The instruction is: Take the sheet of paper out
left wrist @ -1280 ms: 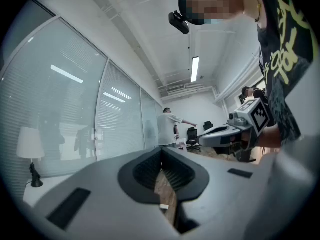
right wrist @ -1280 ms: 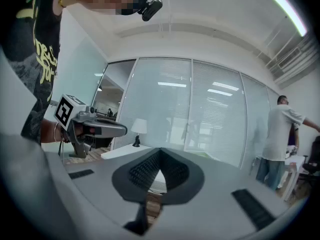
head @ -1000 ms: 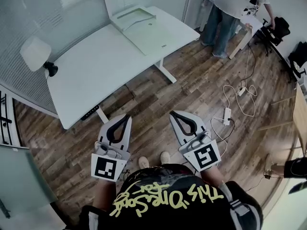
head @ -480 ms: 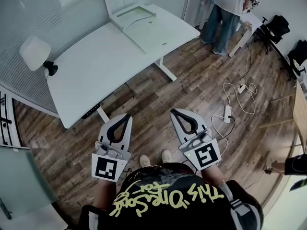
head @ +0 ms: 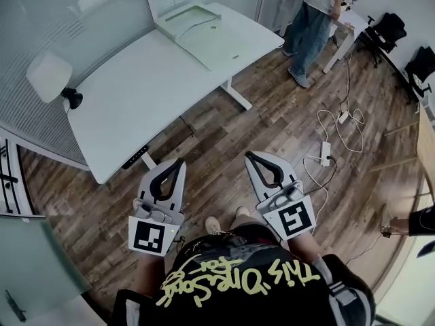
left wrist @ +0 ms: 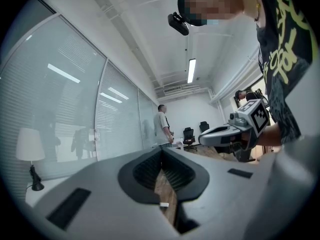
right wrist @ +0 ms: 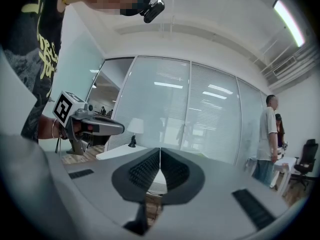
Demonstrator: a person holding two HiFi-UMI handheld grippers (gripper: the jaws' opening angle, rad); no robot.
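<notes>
While a person [head: 238, 287] in a black shirt with yellow lettering stands on a wooden floor [head: 224, 131], they hold a gripper in each hand at waist height, both pointing forward and roughly level. The left gripper [head: 179, 163] has its jaws pressed together with nothing between them; only floorboards show through the gap behind the tips. The right gripper [head: 250, 155] is the same, its jaws together and empty. Each gripper carries a cube with a black-and-white square marker at its rear end, close to the person's body. The two grippers sit side by side, apart from each other, and touch nothing but the hands that hold them.

Ahead and to the left stands a white tabletop [head: 136, 94], well apart from both grippers. At its far end lies an open pale green document case [head: 217, 45], one half flat and the other with a raised rim. A paler rectangle in the rimmed half looks like the sheet of paper [head: 187, 21], though from here I cannot be sure. A lamp [head: 46, 77] with a white shade stands at the tabletop's left edge, beside a glass wall [head: 75, 19]. A second person [head: 311, 22] stands past the far right corner of the tabletop. A power strip [head: 325, 153] and loose white cables lie on the floor to the right.
</notes>
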